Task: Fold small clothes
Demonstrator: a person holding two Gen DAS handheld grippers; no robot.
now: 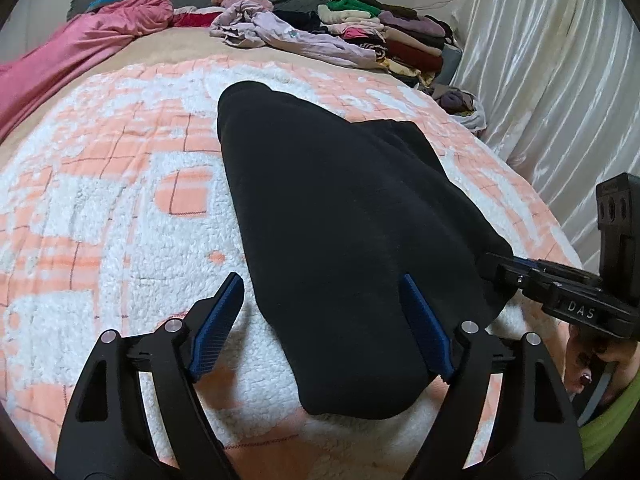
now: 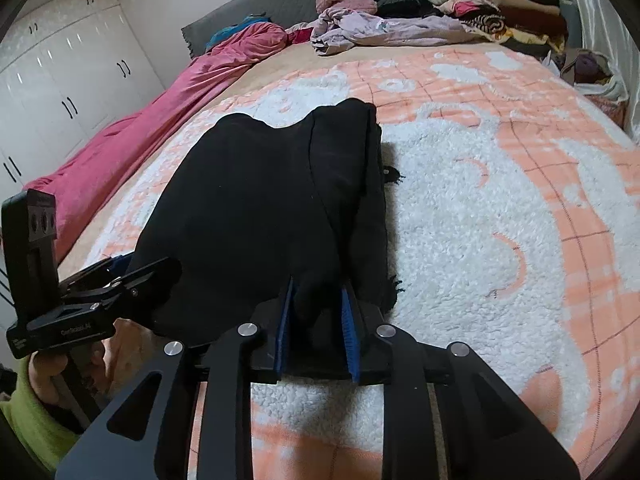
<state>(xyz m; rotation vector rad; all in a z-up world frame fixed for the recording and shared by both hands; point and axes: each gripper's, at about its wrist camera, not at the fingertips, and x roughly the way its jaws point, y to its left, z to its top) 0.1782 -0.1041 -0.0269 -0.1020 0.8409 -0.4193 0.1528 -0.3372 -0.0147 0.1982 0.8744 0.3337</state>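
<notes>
A black garment (image 1: 340, 216) lies lengthwise on the orange-and-white fleece blanket (image 1: 100, 208), folded into a long narrow shape. My left gripper (image 1: 320, 276) stands open over its near end. One blue pad (image 1: 426, 324) rests against the cloth's right side, and the other pad (image 1: 222, 316) is over bare blanket. In the right wrist view the same garment (image 2: 248, 208) runs away from me. My right gripper (image 2: 318, 284) is shut on a bunched fold at its near right edge, with cloth filling the gap between the pads. The left gripper (image 2: 152, 270) shows at the garment's left side.
A stack of folded clothes (image 1: 400, 36) and a crumpled lilac garment (image 1: 280, 32) lie at the bed's far end. A pink quilt (image 1: 72, 60) runs along the left. A shiny curtain (image 1: 540, 80) hangs close on the right, and white wardrobes (image 2: 60, 80) stand at the left.
</notes>
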